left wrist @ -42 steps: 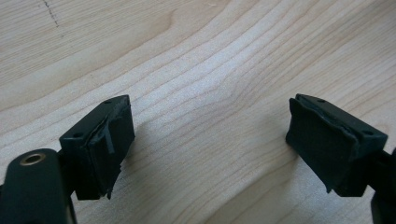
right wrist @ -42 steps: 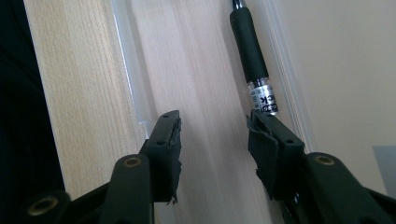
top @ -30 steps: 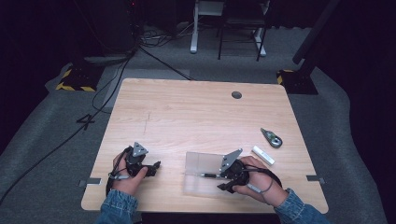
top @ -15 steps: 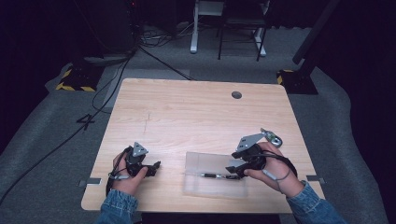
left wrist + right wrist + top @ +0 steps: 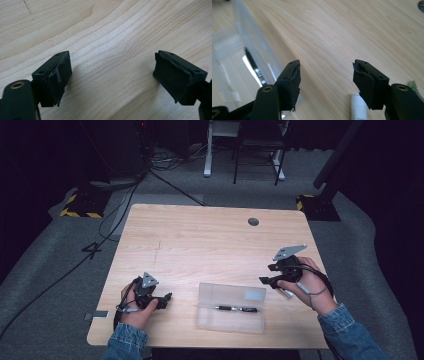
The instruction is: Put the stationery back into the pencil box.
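Wooden table (image 5: 210, 240) — pen (image 5: 236, 309) inside clear case (image 5: 231, 314), seemingly

A clear box (image 5: 231, 314) holds a black pen (image 5: 236, 309) on the pale wood-grain table (image 5: 200, 240).

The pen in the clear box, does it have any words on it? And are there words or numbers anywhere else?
"4": a mark on the grey floor left of the table.
The pen in the clear plastic box: any print is too small to read.
The pale label on the box: blurred, unreadable.
Nothing else has writing.
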`<action>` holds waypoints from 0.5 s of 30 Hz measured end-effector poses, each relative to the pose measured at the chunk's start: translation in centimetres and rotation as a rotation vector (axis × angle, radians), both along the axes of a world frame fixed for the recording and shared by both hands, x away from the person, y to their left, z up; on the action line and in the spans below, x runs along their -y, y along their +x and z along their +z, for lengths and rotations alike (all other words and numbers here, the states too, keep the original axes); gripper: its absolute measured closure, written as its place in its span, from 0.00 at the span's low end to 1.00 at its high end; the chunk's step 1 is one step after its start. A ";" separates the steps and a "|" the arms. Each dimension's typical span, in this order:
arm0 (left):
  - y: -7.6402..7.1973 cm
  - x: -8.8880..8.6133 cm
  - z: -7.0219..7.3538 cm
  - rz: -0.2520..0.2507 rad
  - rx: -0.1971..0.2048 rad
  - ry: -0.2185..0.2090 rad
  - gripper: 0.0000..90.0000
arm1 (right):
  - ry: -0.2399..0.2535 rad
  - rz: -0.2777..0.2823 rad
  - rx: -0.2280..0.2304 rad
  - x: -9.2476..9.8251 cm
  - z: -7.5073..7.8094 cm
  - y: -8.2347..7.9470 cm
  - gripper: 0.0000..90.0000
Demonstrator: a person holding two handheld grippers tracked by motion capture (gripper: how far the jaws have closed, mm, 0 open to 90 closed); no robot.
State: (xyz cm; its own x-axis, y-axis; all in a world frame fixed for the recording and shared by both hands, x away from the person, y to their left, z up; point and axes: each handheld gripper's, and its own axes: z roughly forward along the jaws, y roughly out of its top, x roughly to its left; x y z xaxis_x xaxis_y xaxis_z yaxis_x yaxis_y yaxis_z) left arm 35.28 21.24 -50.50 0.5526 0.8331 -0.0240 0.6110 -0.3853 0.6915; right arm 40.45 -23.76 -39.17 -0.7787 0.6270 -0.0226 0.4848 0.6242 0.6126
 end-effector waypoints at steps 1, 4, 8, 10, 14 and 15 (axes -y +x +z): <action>0.0 0.0 0.0 0.000 0.000 0.000 0.17 | -0.004 -0.018 0.002 0.4 -0.1 0.4 0.44; 0.0 0.0 0.0 0.000 0.000 0.000 0.17 | -0.017 -0.072 -0.003 1.6 -0.4 1.5 0.43; 0.0 0.0 0.0 0.000 0.000 0.000 0.17 | -0.019 -0.114 -0.009 2.5 -0.7 2.5 0.42; 0.0 0.0 0.0 0.000 0.000 0.000 0.17 | -0.024 -0.142 -0.015 3.2 -1.0 3.1 0.42; 0.0 0.0 0.0 0.000 0.000 0.000 0.17 | -0.042 -0.189 -0.026 4.3 -1.8 4.5 0.41; 0.0 0.0 0.0 0.000 0.000 0.000 0.17 | -0.045 -0.196 -0.026 4.4 -1.9 4.7 0.41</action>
State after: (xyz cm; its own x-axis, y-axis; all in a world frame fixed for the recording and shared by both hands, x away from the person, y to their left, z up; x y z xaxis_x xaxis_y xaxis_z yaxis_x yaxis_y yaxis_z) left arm 35.28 21.25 -50.49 0.5528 0.8330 -0.0238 0.6112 -0.3858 0.6911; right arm 45.14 -28.18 -41.05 -0.6425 0.7655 -0.0355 0.6152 0.5428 0.5717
